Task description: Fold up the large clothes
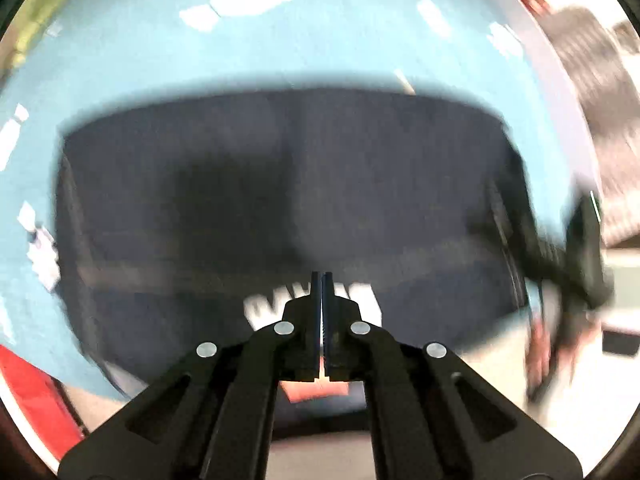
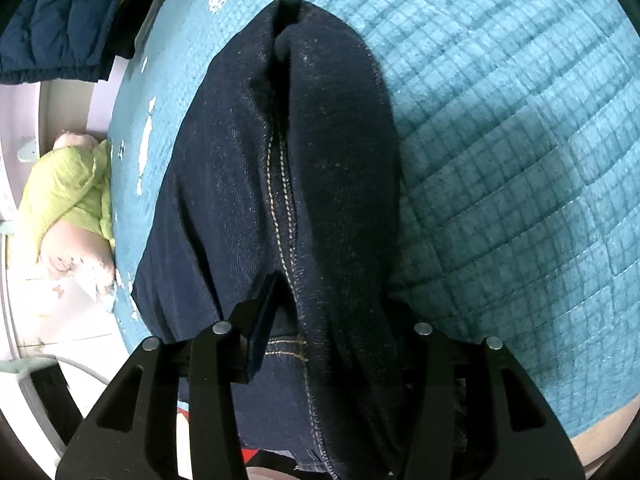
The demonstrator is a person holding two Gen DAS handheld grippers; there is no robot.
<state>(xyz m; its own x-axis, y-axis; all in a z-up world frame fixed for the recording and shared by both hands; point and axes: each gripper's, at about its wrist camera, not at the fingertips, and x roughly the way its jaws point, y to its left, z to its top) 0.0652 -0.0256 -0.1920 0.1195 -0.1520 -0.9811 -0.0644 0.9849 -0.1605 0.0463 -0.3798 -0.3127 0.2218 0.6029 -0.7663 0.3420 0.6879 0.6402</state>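
Note:
Dark blue jeans (image 1: 280,208) lie folded on a light blue quilted bedspread (image 1: 160,52); the left wrist view is blurred by motion. My left gripper (image 1: 322,280) is shut and empty above the near edge of the jeans. In the right wrist view the jeans (image 2: 248,168) hang folded over my right gripper (image 2: 316,300), which holds the denim by a yellow-stitched seam. Its left finger (image 2: 262,312) shows; the right one is hidden under the cloth. The right gripper also shows blurred in the left wrist view (image 1: 580,264).
A dark blue puffer jacket (image 2: 68,16) lies at the upper left beyond the bed. A lime green garment (image 2: 68,188) and a pale cushion (image 2: 80,256) lie on the floor to the left of the bedspread (image 2: 500,160).

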